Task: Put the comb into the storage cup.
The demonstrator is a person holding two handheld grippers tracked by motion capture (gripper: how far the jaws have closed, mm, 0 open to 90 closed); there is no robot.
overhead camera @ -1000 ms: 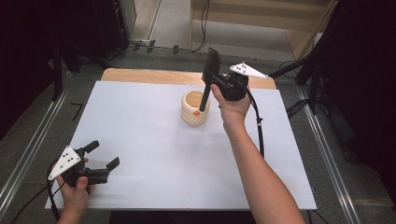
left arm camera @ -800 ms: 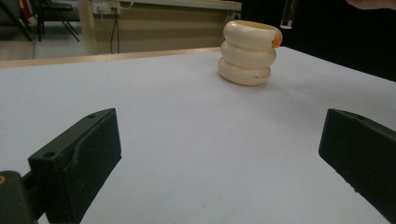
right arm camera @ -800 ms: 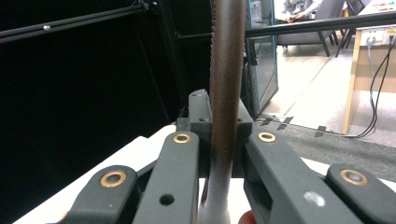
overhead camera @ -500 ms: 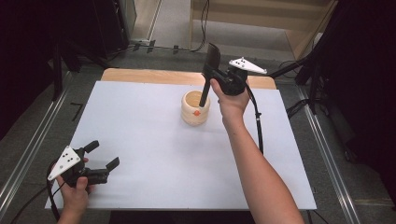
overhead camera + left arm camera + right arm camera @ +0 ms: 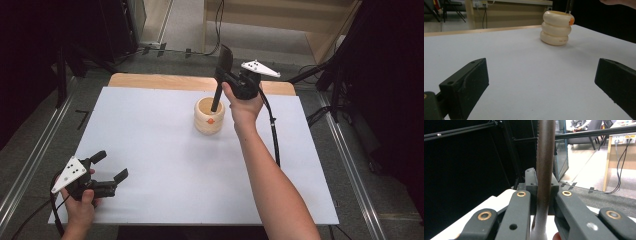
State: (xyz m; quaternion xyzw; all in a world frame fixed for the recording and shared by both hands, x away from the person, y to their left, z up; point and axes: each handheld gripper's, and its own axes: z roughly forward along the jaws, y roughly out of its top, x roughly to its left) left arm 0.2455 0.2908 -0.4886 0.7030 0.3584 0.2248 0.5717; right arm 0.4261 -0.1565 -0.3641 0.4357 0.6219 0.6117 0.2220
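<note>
Cream-coloured and ribbed in three stacked rings, one holder (image 5: 209, 116) is standing near the far middle of the white table (image 5: 150, 135), bearing one orange sticker and tiny print too small to read. One dark spatula (image 5: 220, 75) is dipping its handle into it, clamped between the right gripper's (image 5: 235, 82) jaws. One left gripper (image 5: 107, 172) is sitting at the near-left corner, jaws spread wide, holding nothing.

One cream-coloured holder built like three stacked rings (image 5: 209, 116) stands on the one white table surface (image 5: 150, 130), bearing one small orange mark (image 5: 211, 120). One dark, flat-bladed utensil (image 5: 220, 75), possibly a spatula, stands in it. Two black two-jaw grippers are present: one left gripper (image 5: 110, 167) and one right gripper (image 5: 227, 77).
</note>
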